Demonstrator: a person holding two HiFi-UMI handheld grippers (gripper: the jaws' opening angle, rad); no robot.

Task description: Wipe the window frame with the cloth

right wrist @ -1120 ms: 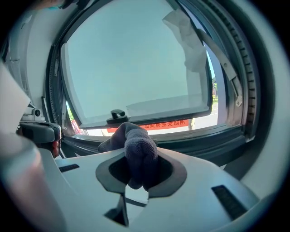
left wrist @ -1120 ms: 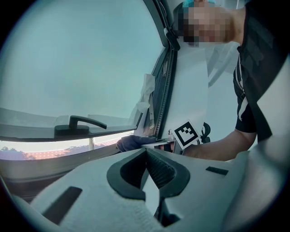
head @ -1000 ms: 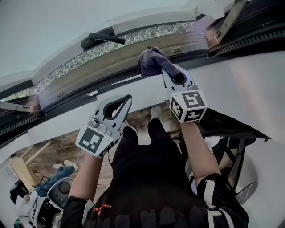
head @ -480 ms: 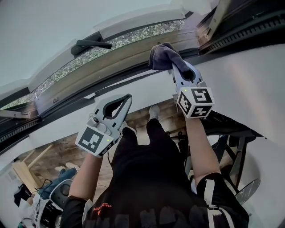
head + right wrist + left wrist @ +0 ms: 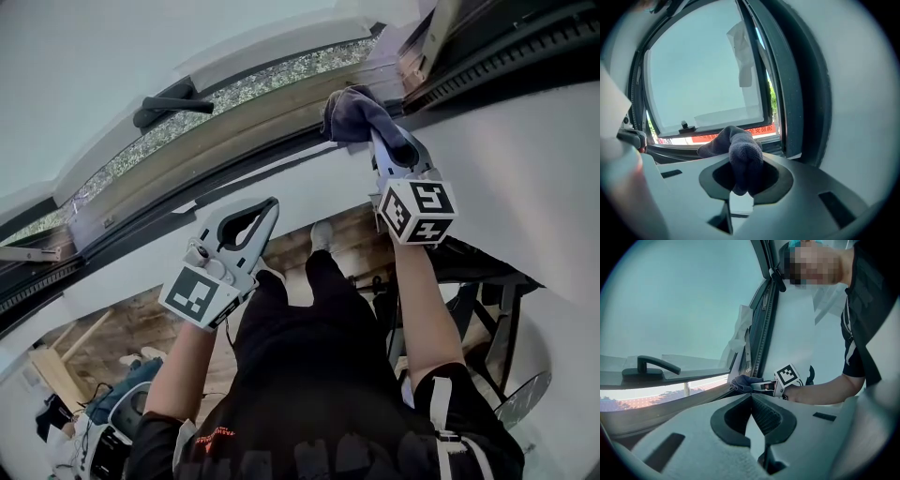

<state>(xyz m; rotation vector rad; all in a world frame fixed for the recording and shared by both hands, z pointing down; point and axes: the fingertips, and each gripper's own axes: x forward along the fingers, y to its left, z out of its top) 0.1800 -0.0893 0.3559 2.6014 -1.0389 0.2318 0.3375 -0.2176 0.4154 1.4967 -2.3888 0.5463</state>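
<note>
A dark grey cloth [image 5: 352, 112] is bunched on the lower rail of the window frame [image 5: 234, 127], close to the frame's right corner. My right gripper [image 5: 386, 148] is shut on the cloth and presses it against the rail. In the right gripper view the cloth [image 5: 740, 157] fills the gap between the jaws, with the frame's dark upright [image 5: 792, 93] just beyond. My left gripper [image 5: 271, 206] is shut and empty, hanging over the white sill [image 5: 309, 192] below the rail. In the left gripper view its jaws meet [image 5: 751, 397], and the cloth [image 5: 743, 382] shows ahead.
A black window handle [image 5: 173, 98] sticks out from the open sash at upper left. A metal stay arm [image 5: 439, 28] crosses the top right corner. Below are the person's legs, a wooden floor [image 5: 122, 319] and dark furniture [image 5: 487, 281] at right.
My right gripper has slid the cloth rightward along the rail toward the frame's right corner. The left gripper has stayed where it was.
</note>
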